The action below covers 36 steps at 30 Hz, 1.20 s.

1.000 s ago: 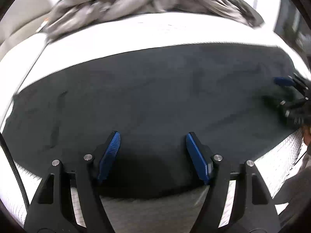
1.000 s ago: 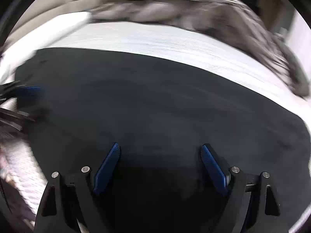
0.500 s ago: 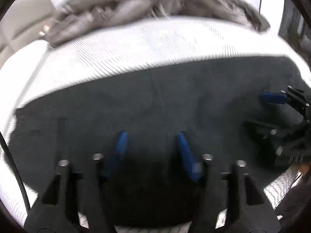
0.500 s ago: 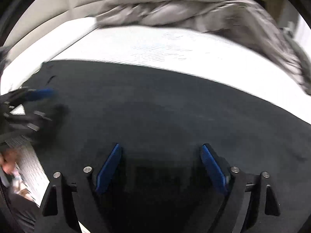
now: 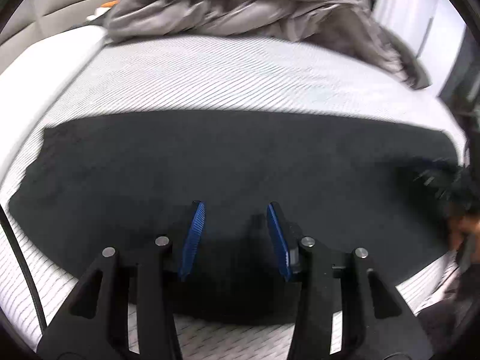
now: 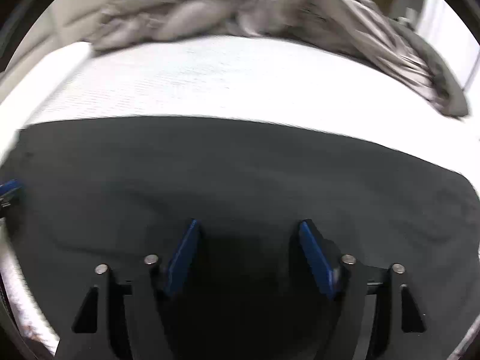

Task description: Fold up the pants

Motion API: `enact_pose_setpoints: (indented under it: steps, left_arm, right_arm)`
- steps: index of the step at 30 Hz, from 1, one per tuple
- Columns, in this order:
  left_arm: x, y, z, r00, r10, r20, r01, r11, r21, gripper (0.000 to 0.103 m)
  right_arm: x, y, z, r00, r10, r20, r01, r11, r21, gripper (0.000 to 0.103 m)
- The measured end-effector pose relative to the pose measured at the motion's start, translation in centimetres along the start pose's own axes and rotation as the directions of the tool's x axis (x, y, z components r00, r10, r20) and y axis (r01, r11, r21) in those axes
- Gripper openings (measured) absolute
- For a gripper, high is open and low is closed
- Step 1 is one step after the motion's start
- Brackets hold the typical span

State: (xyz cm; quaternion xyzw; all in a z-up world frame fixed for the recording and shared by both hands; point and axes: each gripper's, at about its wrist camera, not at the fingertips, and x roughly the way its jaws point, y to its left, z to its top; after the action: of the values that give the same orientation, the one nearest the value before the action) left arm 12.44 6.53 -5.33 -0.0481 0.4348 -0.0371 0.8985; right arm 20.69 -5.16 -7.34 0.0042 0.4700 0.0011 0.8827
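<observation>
Black pants (image 5: 228, 162) lie spread flat across the near part of a white striped mattress (image 5: 210, 72); they also fill the lower half of the right wrist view (image 6: 240, 174). My left gripper (image 5: 233, 207) is open, with blue pads, just above the pants near their front edge and holding nothing. My right gripper (image 6: 249, 225) is open and empty above the pants. A blurred dark shape at the right edge of the left wrist view (image 5: 441, 180) is the right gripper. The left gripper's blue pad (image 6: 9, 186) shows at the left edge of the right wrist view.
A rumpled grey duvet (image 5: 240, 9) is heaped at the far end of the mattress, also in the right wrist view (image 6: 270, 9). A beige headboard or wall (image 5: 54, 3) stands at the back left. A black cable (image 5: 21, 258) runs down the left edge.
Both grippers have pulled back and risen, so more white mattress shows beyond the pants. The left gripper's fingers have narrowed a little but stay open. The right gripper stays open.
</observation>
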Motion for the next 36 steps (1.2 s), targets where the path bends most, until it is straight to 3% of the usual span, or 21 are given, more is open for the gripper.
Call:
enact_pose_setpoints:
  steps: [3,5,7,9,10,12,14,17,20,22,24,26,27,29,30,33,35,36]
  left_arm:
    - [2.7,-3.3,2.2,1.000,0.004,-0.026,-0.003,1.000,0.022,0.041]
    - [5.5,-5.1,3.0,0.995,-0.017,-0.095,0.019,1.000,0.021,0.041]
    - [7.4,-5.7,3.1,0.994,0.036,-0.106,-0.029,0.997,0.074,0.042]
    - [7.5,-5.0,3.4,0.995,0.013,-0.104,-0.004,0.996,0.084,0.042]
    - [7.2,-4.2,3.5,0.995,0.026,-0.100,-0.019,0.997,0.073,0.042]
    - [6.7,-2.2,3.5,0.989,0.120,-0.087,-0.115,0.992,0.052,0.042]
    - [6.0,-1.1,3.5,0.991,0.101,-0.088,-0.101,0.995,0.007,0.042]
    - [5.8,-1.9,5.0,0.993,0.094,-0.076,-0.096,0.995,-0.026,0.042]
    - [7.4,-4.5,7.3,0.998,0.017,-0.052,-0.016,1.000,0.015,0.046]
    - [10.0,-6.1,7.9,0.993,0.051,-0.103,-0.046,0.997,0.055,0.046]
    - [11.3,-6.1,7.8,0.990,0.072,-0.120,-0.069,0.997,0.030,0.046]
    - [10.8,-4.3,8.1,0.992,0.060,-0.112,-0.062,0.998,-0.017,0.046]
    - [10.4,-3.1,8.2,0.990,0.102,-0.097,-0.104,0.994,-0.019,0.046]
    - [9.5,0.4,7.8,0.963,0.259,-0.078,-0.261,0.965,-0.020,0.046]
    - [9.0,2.1,7.4,0.947,0.312,-0.073,-0.315,0.948,-0.039,0.054]
    - [6.8,8.8,6.3,0.924,0.372,-0.086,-0.382,0.899,-0.214,0.078]
    - [6.1,11.4,5.6,0.957,0.277,-0.082,-0.289,0.913,-0.289,0.082]
    - [6.1,11.8,5.4,0.966,0.246,-0.083,-0.260,0.916,-0.306,0.082]
  right_arm:
    - [0.8,4.8,0.7,0.988,0.157,0.004,-0.157,0.986,-0.058,0.068]
    - [1.5,8.3,0.6,0.980,0.195,-0.029,-0.196,0.976,-0.097,0.067]
    - [2.3,9.6,0.7,0.990,0.141,-0.026,-0.144,0.977,-0.161,0.067]
    - [2.6,9.0,0.7,0.995,0.093,-0.029,-0.097,0.978,-0.185,0.066]
    - [2.7,7.8,0.7,0.998,0.054,-0.025,-0.058,0.982,-0.179,0.067]
    - [2.9,4.5,0.6,0.997,-0.070,-0.012,0.068,0.989,-0.132,0.069]
    - [2.8,1.7,0.4,0.993,-0.116,-0.024,0.115,0.992,-0.051,0.069]
    - [1.9,0.2,0.7,0.996,-0.094,-0.013,0.094,0.995,0.020,0.069]
    - [1.3,1.8,0.4,1.000,-0.023,0.008,0.023,1.000,-0.017,0.069]
    - [1.2,3.4,-0.5,1.000,0.011,0.000,-0.011,0.997,-0.080,0.069]
    - [1.7,3.7,-0.8,1.000,-0.017,-0.002,0.016,0.991,-0.134,0.069]
    - [1.9,3.3,-1.0,1.000,-0.012,-0.008,0.011,0.991,-0.134,0.069]
    - [1.7,3.1,-1.2,1.000,-0.006,-0.012,0.004,0.992,-0.126,0.069]
    - [2.0,1.0,-0.8,1.000,-0.014,-0.018,0.012,0.994,-0.106,0.071]
    - [1.8,0.5,-0.9,1.000,-0.021,-0.020,0.019,0.995,-0.097,0.071]
    - [1.6,-0.3,-0.9,0.999,-0.040,-0.021,0.037,0.994,-0.098,0.071]
    - [1.6,-0.3,-1.1,0.999,-0.045,-0.020,0.042,0.993,-0.111,0.072]
    - [1.7,-0.4,-0.9,0.999,-0.045,-0.020,0.042,0.993,-0.113,0.072]
